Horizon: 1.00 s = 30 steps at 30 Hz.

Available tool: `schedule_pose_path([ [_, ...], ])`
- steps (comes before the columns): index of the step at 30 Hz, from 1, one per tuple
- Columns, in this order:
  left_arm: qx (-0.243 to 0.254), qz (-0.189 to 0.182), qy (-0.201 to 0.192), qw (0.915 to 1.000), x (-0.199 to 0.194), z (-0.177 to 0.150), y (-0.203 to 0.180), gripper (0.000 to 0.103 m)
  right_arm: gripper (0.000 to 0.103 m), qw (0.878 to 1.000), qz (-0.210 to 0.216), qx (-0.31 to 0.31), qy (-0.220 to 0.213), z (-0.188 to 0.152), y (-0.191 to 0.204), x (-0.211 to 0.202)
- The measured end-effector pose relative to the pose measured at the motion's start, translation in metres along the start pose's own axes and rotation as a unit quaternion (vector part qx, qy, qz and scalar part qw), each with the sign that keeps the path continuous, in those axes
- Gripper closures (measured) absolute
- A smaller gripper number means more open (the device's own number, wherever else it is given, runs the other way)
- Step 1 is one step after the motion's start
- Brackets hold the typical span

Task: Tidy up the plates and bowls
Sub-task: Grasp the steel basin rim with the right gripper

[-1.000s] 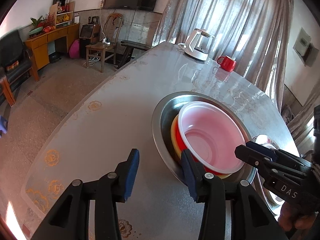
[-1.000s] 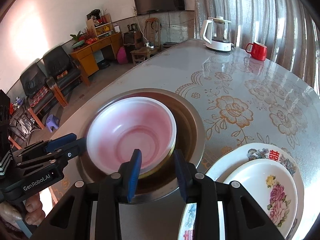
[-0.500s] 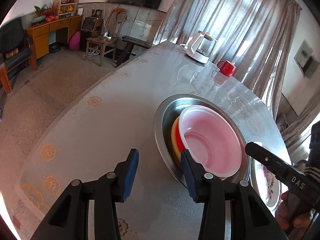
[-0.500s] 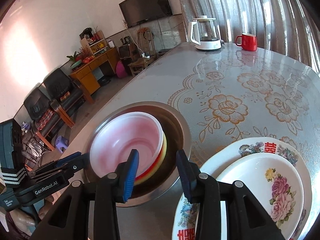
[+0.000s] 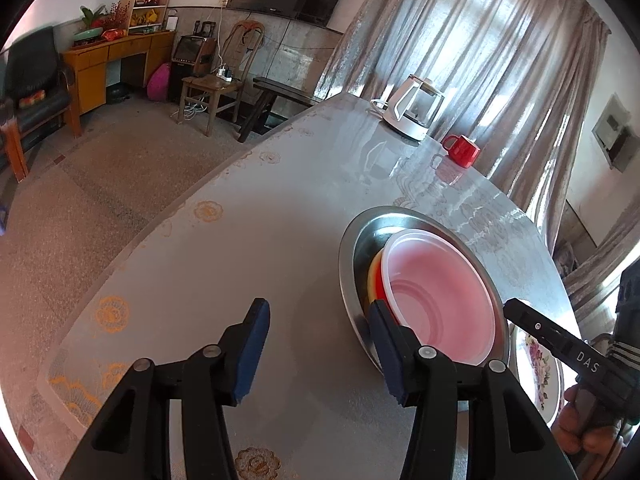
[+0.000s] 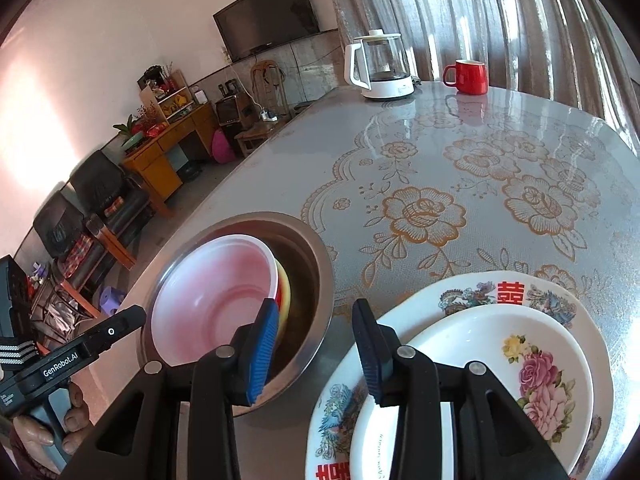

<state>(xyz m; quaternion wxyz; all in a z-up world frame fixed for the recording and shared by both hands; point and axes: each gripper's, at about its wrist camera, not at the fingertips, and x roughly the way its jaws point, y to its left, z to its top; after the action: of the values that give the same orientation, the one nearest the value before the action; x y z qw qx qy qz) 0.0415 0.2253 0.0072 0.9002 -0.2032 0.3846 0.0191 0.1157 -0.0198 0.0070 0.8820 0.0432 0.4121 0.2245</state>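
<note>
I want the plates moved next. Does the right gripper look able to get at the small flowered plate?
Probably yes: the right gripper is open and empty, close above the flowered plate, with nothing between them.

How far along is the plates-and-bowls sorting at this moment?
Looks mostly done: the pink bowl sits nested on coloured bowls inside the steel basin, and the small floral plate lies on the large plate. Neither the left tool nor the right tool holds anything. Nothing loose remains in view.

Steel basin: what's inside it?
The steel basin holds a nested stack: a pink bowl on top, with red and yellow bowl rims showing under it. Anything lower and the basin floor beneath are covered.
</note>
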Motion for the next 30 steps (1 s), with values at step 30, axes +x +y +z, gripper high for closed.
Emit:
schedule_pose_path([
  [30, 0.002, -0.051, 0.023, 0.9984, 0.030, 0.004, -0.004, 0.077, 0.088, 0.999, -0.012, -0.020, 0.035, 0.006, 0.000, 0.033],
])
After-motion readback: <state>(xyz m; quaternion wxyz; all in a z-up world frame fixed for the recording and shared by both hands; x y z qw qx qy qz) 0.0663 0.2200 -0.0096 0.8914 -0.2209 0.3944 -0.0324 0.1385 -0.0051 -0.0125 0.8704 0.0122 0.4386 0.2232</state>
